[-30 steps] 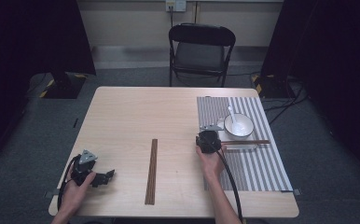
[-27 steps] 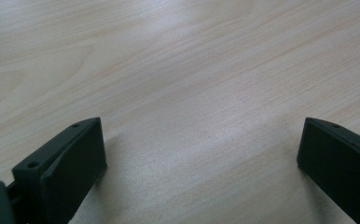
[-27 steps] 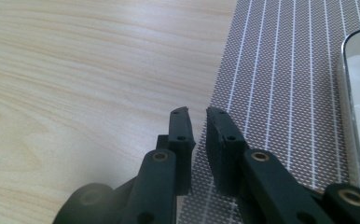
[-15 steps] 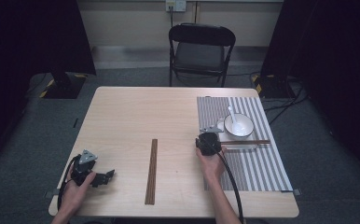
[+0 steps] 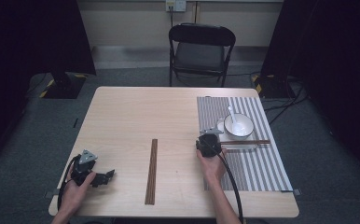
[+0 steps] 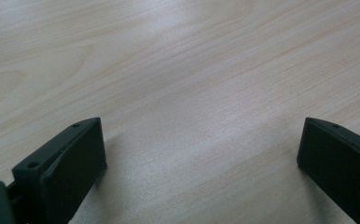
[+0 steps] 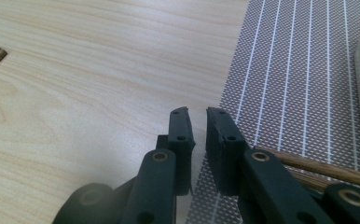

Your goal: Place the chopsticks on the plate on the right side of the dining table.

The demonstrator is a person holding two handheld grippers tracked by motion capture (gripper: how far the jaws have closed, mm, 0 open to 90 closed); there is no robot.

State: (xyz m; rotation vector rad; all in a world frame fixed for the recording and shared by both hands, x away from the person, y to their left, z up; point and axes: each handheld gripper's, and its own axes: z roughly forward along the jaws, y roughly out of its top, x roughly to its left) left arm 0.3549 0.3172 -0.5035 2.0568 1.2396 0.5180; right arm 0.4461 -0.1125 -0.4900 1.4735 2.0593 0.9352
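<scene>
On the pale wooden bench (image 5: 122,121), the right tongs (image 7: 197,122) rest nearly together, gripping nothing, at the striped grey placemat's (image 7: 299,70) edge beside brown wooden chopsticks (image 7: 327,170); the left tongs (image 6: 201,154) gape apart.

Brown wooden chopsticks (image 5: 244,142): pair side by side, lying flat, horizontal, right of frame centre in high view, on striped mat, just below white bowl; near end under right gripper.
</scene>
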